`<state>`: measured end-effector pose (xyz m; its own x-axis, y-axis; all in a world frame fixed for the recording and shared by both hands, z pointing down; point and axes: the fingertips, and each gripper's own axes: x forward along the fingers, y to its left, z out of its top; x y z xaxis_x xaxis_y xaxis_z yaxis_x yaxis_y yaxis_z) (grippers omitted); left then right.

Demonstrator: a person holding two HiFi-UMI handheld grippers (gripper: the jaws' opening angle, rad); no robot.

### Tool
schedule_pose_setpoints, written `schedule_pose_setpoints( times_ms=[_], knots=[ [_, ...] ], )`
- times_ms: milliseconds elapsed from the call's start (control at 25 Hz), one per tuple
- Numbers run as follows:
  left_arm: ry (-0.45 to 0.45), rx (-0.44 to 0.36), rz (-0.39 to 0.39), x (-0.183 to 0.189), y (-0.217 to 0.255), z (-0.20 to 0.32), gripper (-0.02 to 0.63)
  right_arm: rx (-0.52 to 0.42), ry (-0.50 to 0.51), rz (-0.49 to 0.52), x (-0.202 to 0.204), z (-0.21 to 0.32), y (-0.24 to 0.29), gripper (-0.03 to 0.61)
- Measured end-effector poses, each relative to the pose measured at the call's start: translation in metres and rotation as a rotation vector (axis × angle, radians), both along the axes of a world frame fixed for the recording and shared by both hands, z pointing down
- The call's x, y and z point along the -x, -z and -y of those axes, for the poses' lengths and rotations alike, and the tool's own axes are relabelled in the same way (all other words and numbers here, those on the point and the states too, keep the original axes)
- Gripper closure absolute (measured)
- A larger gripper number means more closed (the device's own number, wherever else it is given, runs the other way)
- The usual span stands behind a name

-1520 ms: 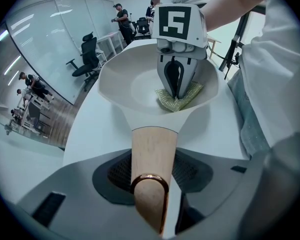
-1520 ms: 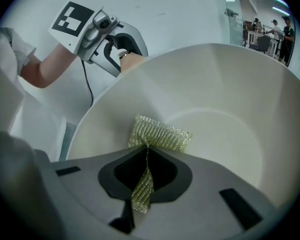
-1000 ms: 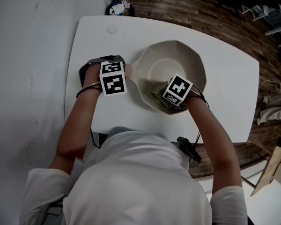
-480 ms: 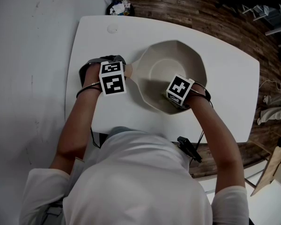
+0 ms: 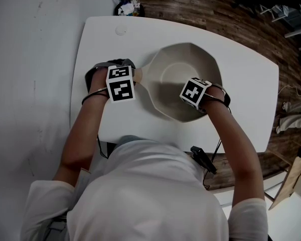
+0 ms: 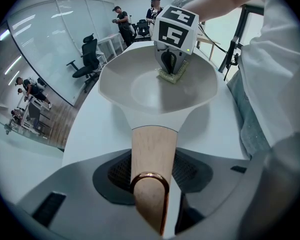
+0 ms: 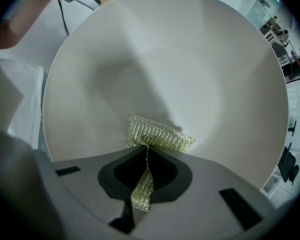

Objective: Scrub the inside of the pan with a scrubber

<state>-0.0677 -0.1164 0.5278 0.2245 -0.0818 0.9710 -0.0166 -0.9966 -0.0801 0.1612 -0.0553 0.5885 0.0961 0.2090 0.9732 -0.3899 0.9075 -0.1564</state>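
**Operator:** Which step is in hand?

**Supervisor:** The scrubbing itself. The pan stands about mid-tabletop on the white table, with its wooden handle pointing toward the table's left edge. The scrubber is inside the pan, laid against the sloping wall on the person's side, toward the table's right edge.

**Operator:** State of the two tools?

**Supervisor:** The left gripper has its jaws set fairly wide and closed round the handle, so it steadies the pan. The right gripper has its jaws pinched nearly together on a thin fold of the scrubber. The broad yellow-green mesh spreads beyond the tips onto the pan wall.

**Operator:** How much of the inside is done?

**Supervisor:** That cannot be read from the surface, which looks evenly pale with no residue or suds in view. In my judgement the flat bottom and the far wall need passes too.

**Operator:** What does the next move call for?

**Supervisor:** Probably a sweep along the wall and across the bottom, with pressure through the right gripper and the mesh kept flat. The hold is only on a thin fold — drag could pull it free, so the pinch must be firm. The left gripper must brace the handle against each push, or the pan may turn or slide on the smooth tabletop.
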Motion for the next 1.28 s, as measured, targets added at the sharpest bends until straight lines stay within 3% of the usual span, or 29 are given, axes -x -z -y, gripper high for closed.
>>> schedule_pose_setpoints(
  times_ms=[200, 600, 920, 1280],
  knots=[
    [-0.003, -0.002, -0.005, 0.0, 0.0, 0.0, 0.41, -0.084, 0.041, -0.061, -0.013, 0.021, -0.002, 0.552],
    [-0.01, -0.002, -0.023, -0.002, -0.001, 0.0, 0.41, -0.294, 0.051, -0.081, -0.021, 0.065, -0.001, 0.552],
    [-0.017, -0.002, -0.023, -0.002, -0.001, -0.001, 0.411, -0.514, -0.075, 0.051, -0.005, 0.11, 0.007, 0.552],
    [-0.032, -0.006, -0.02, -0.003, -0.001, -0.002, 0.414, -0.622, -0.273, 0.211, 0.013, 0.134, 0.013, 0.552]
  ],
)
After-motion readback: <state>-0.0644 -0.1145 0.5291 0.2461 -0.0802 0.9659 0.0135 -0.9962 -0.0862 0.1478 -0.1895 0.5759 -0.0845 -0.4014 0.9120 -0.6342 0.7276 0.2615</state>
